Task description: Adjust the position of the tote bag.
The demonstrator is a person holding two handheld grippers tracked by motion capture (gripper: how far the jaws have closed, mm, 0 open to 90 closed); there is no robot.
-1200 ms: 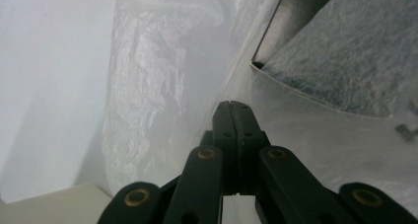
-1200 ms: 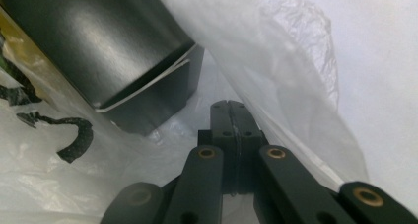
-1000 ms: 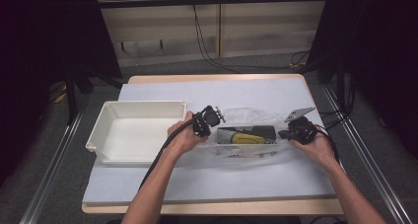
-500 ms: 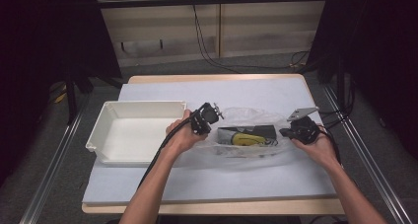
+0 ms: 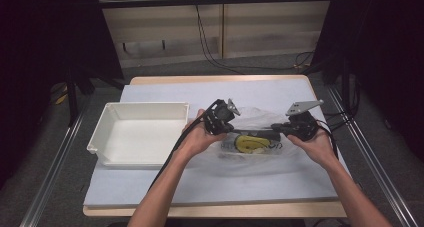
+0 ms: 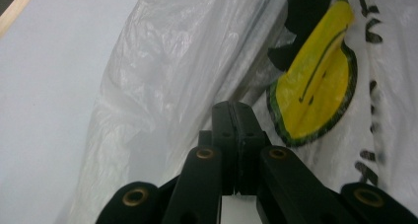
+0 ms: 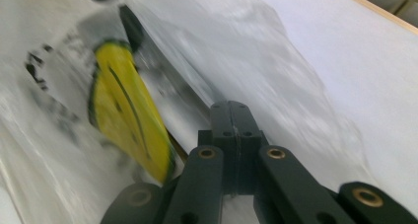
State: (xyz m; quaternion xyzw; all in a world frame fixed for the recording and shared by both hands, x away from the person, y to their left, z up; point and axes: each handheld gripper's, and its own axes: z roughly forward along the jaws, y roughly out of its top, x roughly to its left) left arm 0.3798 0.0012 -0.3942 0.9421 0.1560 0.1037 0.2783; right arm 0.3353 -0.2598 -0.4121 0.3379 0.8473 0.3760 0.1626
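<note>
White bin (image 5: 137,132) at the left of the pale-topped table (image 5: 165,184), dark surroundings.

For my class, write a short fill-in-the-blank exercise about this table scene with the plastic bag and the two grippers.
1. The plastic bag carries a round ____ smiley face.
2. The white tray lies on the person's ____ side of the bag.
3. The jaws of the left gripper and the right gripper are both ____.

Missing words: yellow; left; shut

The tray (image 5: 137,134) sits on the table (image 5: 215,187) toward its left edge; the plastic bag (image 5: 255,147) lies right of it, near the table's middle; the left gripper (image 5: 220,122) is at the bag's left end, the right gripper (image 5: 295,128) at its right end.
</note>
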